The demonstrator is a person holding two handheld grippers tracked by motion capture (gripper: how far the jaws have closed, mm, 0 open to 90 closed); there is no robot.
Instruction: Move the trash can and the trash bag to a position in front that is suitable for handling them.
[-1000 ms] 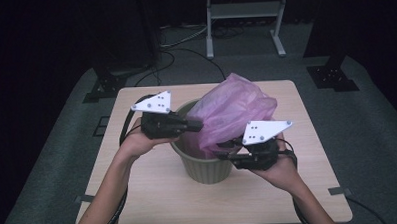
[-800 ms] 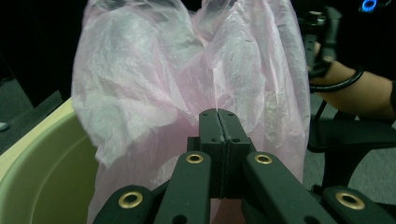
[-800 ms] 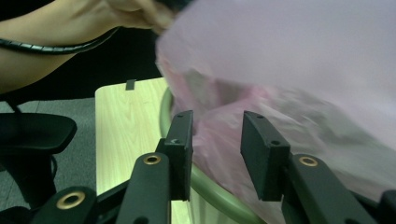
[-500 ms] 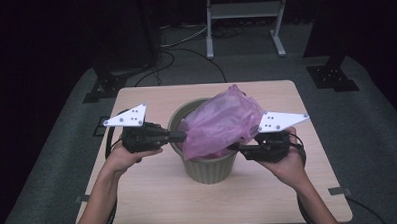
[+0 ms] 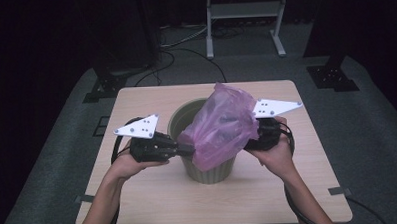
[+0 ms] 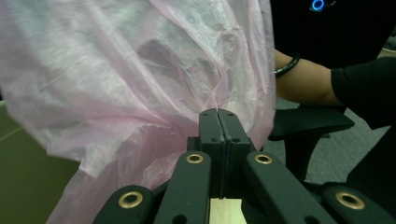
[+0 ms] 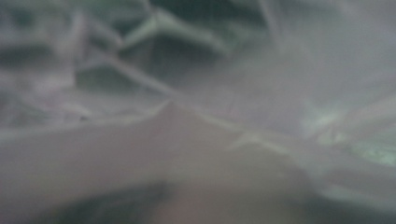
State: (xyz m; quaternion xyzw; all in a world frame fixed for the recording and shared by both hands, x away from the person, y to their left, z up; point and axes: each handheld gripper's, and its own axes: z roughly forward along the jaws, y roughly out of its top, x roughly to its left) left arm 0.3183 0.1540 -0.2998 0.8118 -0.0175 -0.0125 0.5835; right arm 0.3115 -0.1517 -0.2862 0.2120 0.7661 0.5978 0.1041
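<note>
I keep my left hand-held gripper (image 6: 218,122) clamped on the pink bag (image 5: 222,126) edge at the bin (image 5: 208,169) rim on the counter (image 5: 139,199); my right hand-held gripper (image 5: 257,135), jaws just widening, sits hidden against the bag's far side; its grip I cannot tell.

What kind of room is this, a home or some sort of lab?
Probably a lab or recording studio, not a home: black curtains all round, a metal stand and cables on the grey carpet, and one small wooden table holding a green bin.
</note>
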